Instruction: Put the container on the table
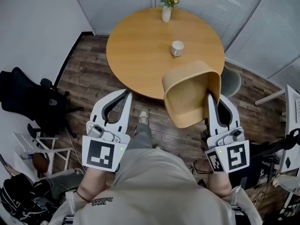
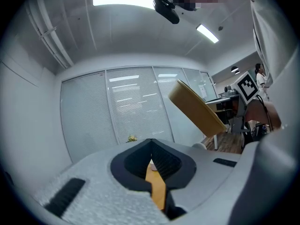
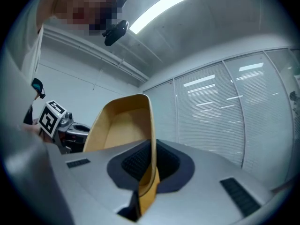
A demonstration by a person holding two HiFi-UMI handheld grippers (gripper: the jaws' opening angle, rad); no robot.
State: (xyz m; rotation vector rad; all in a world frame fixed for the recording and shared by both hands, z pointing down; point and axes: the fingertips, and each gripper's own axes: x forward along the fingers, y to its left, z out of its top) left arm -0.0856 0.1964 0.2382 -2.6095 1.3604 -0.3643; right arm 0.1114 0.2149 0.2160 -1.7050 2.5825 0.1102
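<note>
Step in hand: the carry. The container (image 1: 190, 95) is up in the air and not yet on the table (image 1: 136, 55), so I judge the put-down has not begun.
Container: a tan open tub, tilted, with its hollow turned toward the person. It hangs at about 1 o'clock from the person.
Container against table: in the head view its far rim overlaps the table's near edge at about 5 o'clock of the round top. It may already be above that edge or just short of it; the steep downward view does not settle this.
Right gripper (image 1: 209, 100): closed on the container's right-hand wall. The right gripper view shows that wall (image 3: 122, 125) running straight between the two jaws, which are clamped on it from either side.
Left gripper (image 1: 126, 96): at 11 o'clock from the person, jaws drawn together to a thin slit and holding nothing. The orange sliver in that slit in its own view looks like the tabletop beyond.
Table: round, wooden, at 12 o'clock. A vase (image 1: 166, 13) with flowers stands at its 12 o'clock rim, and a white cup (image 1: 176, 48) sits just off centre toward 2 o'clock.
Next move calls for: carrying the tub forward toward 12 o'clock, turning it base-down, and lowering it onto bare wood on the near half, short of the cup. Only then should the jaws part.
Risk: with one wall pinched, the tub could swing as it is levelled.
</note>
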